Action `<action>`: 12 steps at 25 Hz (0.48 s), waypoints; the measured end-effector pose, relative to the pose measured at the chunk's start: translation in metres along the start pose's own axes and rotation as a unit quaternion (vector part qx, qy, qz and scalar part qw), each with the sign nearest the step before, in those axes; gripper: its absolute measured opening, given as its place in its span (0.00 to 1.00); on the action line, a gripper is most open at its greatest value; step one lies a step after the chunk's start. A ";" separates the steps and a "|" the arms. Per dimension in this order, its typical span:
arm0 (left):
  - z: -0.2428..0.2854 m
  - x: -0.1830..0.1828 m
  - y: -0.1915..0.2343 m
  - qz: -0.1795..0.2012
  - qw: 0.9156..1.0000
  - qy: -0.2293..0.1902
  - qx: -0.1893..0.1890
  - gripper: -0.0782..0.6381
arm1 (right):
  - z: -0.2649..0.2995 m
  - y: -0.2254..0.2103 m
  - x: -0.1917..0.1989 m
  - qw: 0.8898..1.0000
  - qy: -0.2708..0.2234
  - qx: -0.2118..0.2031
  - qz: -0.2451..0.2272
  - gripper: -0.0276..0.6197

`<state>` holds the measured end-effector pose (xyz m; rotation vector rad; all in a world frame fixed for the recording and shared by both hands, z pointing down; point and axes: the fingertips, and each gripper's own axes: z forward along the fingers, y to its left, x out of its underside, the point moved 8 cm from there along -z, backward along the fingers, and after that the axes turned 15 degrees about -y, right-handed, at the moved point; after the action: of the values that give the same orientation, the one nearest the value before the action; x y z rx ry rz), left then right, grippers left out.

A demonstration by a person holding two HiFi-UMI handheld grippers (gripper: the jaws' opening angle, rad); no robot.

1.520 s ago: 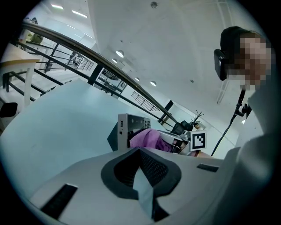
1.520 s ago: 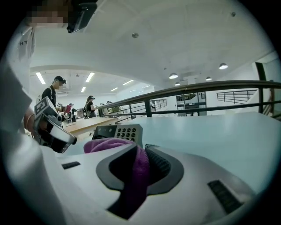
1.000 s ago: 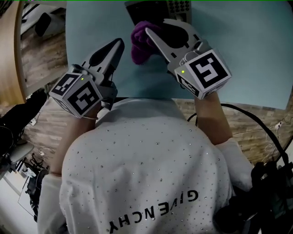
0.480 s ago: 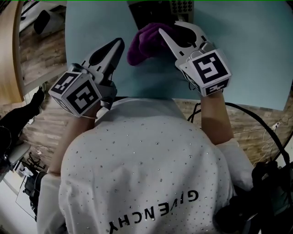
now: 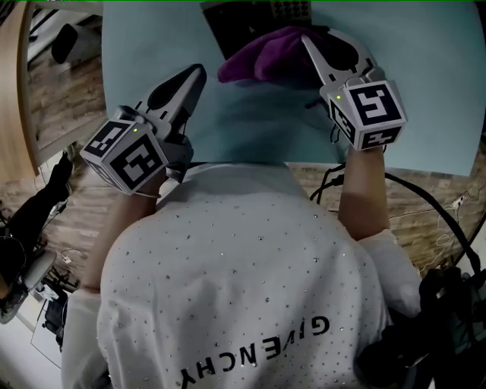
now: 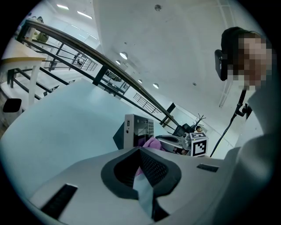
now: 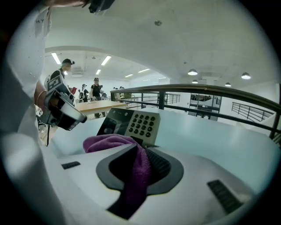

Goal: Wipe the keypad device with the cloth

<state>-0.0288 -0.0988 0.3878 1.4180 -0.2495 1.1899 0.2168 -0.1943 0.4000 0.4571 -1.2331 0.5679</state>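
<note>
Blue worktop [image 5: 425, 91], keypad [image 5: 243, 23] at 12 o'clock. Right gripper [image 5: 315, 38] jaws pinch cloth [image 5: 266, 61] over it to wipe. Spare left gripper [image 5: 197, 72]: jaws together, empty.

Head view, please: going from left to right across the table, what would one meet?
left gripper → purple cloth → right gripper, which is shut on the purple cloth. The keypad device overlaps the cloth at the top edge, so it is left out of the order.
</note>
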 end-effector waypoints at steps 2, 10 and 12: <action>0.001 -0.001 0.000 0.000 1.000 -0.002 -0.002 0.11 | -0.002 -0.006 0.000 1.000 0.002 0.005 0.004 0.14; -0.005 -0.001 0.010 -0.005 1.000 -0.001 -0.012 0.11 | 0.021 0.046 -0.021 0.992 -0.051 -0.105 0.047 0.14; -0.007 0.000 0.011 -0.008 1.000 -0.001 -0.014 0.11 | 0.033 0.071 -0.023 0.987 -0.053 -0.147 0.046 0.14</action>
<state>-0.0401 -0.0960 0.3930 1.3944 -0.2548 1.1691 0.1429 -0.1629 0.3880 0.1845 -1.4185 0.4337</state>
